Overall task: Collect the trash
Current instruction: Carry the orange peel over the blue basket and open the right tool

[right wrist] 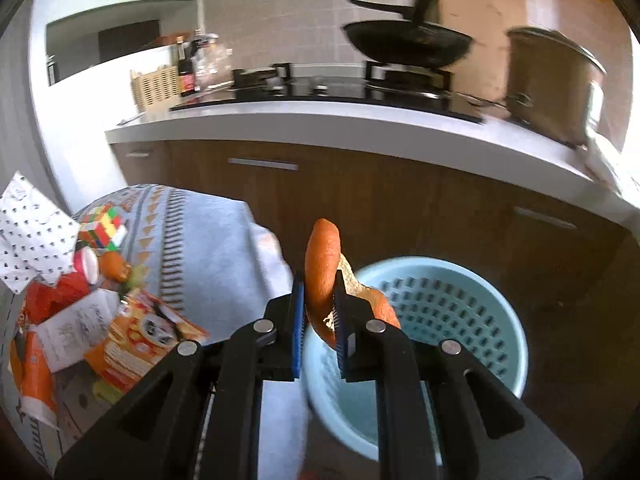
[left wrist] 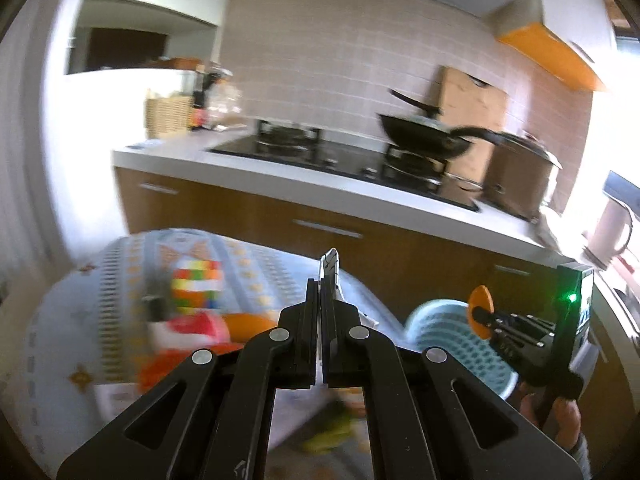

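Observation:
My left gripper [left wrist: 321, 286] is shut on a white paper scrap with black dots [left wrist: 330, 268], held above the table's right edge. The same scrap shows at the far left in the right wrist view [right wrist: 28, 232]. My right gripper [right wrist: 318, 280] is shut on a curved orange peel [right wrist: 320, 264] and holds it above the near rim of a light blue perforated bin [right wrist: 444, 312]. The bin [left wrist: 452, 340] and the right gripper with the peel [left wrist: 480, 312] also show in the left wrist view. More trash lies on the table: red wrapper [right wrist: 52, 296], orange snack packet [right wrist: 144, 332], white paper [right wrist: 76, 328].
The table has a pale blue patterned cloth [right wrist: 208, 240]. A Rubik's cube [right wrist: 102, 226] and an orange [right wrist: 114, 266] sit on it. Behind stands a kitchen counter [right wrist: 320, 124] with a hob, a black wok [right wrist: 404, 44] and a pot [right wrist: 552, 80]. Brown cabinets lie below.

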`<act>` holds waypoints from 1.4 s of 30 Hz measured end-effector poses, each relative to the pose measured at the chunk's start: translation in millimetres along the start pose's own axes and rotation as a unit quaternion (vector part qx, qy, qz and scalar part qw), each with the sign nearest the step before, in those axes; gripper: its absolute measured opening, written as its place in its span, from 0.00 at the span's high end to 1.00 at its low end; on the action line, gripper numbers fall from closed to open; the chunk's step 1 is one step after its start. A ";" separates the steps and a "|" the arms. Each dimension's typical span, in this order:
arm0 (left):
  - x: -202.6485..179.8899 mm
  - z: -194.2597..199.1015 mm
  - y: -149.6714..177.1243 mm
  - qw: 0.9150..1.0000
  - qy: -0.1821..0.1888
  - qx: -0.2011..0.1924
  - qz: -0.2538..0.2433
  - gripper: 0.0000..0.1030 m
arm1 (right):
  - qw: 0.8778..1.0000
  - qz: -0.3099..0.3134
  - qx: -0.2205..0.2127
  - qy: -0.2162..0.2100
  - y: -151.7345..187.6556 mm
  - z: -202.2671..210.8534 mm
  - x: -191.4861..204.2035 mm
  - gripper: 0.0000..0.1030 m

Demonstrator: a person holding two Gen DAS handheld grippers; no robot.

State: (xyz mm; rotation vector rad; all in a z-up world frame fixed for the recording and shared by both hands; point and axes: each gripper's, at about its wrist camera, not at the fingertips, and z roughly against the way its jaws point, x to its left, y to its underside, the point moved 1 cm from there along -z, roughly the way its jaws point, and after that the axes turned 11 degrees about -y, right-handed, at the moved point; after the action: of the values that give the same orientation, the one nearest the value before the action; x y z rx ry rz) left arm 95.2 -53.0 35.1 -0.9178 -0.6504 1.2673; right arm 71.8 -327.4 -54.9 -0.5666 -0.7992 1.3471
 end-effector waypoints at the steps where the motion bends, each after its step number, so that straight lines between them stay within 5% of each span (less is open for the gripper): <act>1: -12.9 -4.3 1.0 1.000 0.010 0.004 -0.005 1.00 | 1.000 -0.006 0.003 0.006 2.5 1.3 -9.3 0.89; 10: -144.4 -57.3 34.9 0.992 0.069 0.057 -0.087 1.00 | 0.993 -0.087 0.076 0.038 37.9 -16.9 -96.3 0.89; 17: -198.6 -118.0 81.5 0.982 0.064 0.126 -0.124 1.00 | 0.984 -0.120 0.123 0.039 64.5 -37.9 -130.3 0.89; 24: -209.1 -151.0 101.0 0.977 0.063 0.164 -0.124 0.95 | 0.980 -0.135 0.141 0.036 72.2 -49.7 -145.3 0.85; 27: -207.8 -150.4 103.9 0.977 0.054 0.161 -0.129 0.68 | 0.981 -0.136 0.136 0.037 70.5 -49.8 -147.0 0.72; 30: -208.4 -146.8 100.5 0.978 0.053 0.154 -0.127 0.61 | 0.983 -0.133 0.122 0.040 66.6 -44.6 -144.3 0.55; 42: -173.7 -98.1 74.8 0.988 0.043 0.104 -0.104 0.55 | 0.992 -0.097 0.075 0.018 38.3 -16.0 -100.5 0.55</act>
State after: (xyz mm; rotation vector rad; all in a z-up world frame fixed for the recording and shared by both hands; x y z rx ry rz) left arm 103.3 -240.4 -65.9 -0.7095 -0.5209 1.0806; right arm 57.0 -418.8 -111.8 -0.3833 -0.6979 1.2020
